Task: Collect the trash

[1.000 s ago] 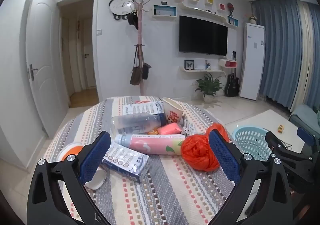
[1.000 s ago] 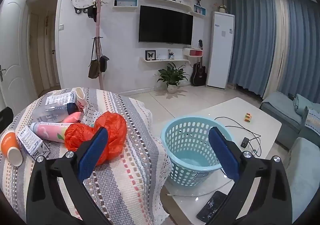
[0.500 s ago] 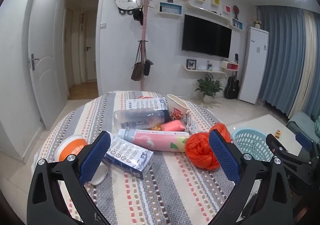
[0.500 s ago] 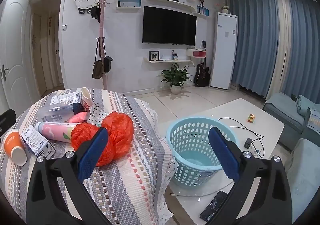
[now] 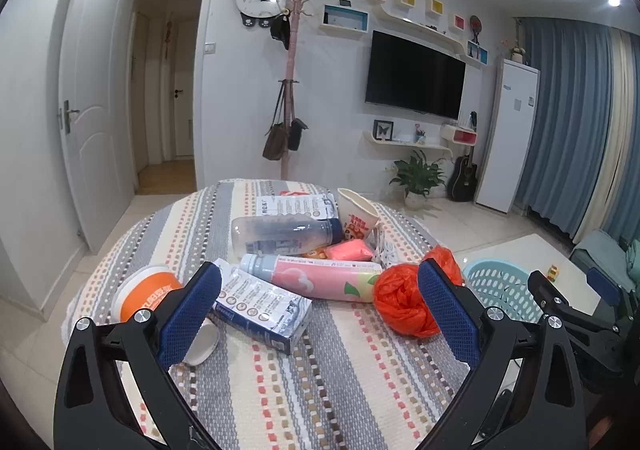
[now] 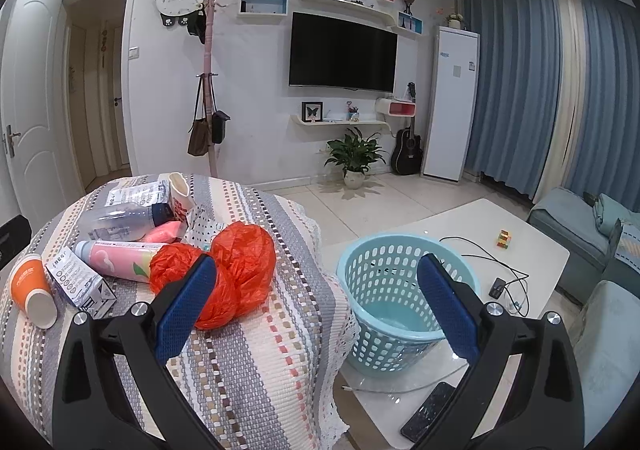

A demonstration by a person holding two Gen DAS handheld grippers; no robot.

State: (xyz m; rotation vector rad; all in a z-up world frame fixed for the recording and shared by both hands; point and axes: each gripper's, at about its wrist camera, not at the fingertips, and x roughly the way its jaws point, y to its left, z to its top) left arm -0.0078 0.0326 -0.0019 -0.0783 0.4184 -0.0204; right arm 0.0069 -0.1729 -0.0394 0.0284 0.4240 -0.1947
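Note:
Trash lies on a striped tablecloth (image 5: 320,378): an orange plastic bag (image 5: 400,300) (image 6: 240,262), a pink bottle (image 5: 320,282) (image 6: 116,260), a clear bottle (image 5: 280,236), a white-blue carton (image 5: 260,308) (image 6: 78,284), an orange paper cup (image 5: 146,292) (image 6: 30,290), a pink packet (image 5: 348,250) and a white cup (image 5: 356,212). A light blue basket (image 6: 400,302) (image 5: 500,290) stands empty on the low white table. My left gripper (image 5: 320,318) is open above the cloth, short of the trash. My right gripper (image 6: 316,310) is open between bag and basket.
The low white table (image 6: 460,222) holds cables, a small colour cube (image 6: 504,239) and a phone (image 6: 430,414). A sofa (image 6: 592,234) is at the right. A coat rack, TV, plant and guitar stand by the far wall.
Both grippers have risen and drawn back a little, so the table and trash sit lower in view. Both stay open. No object has moved.

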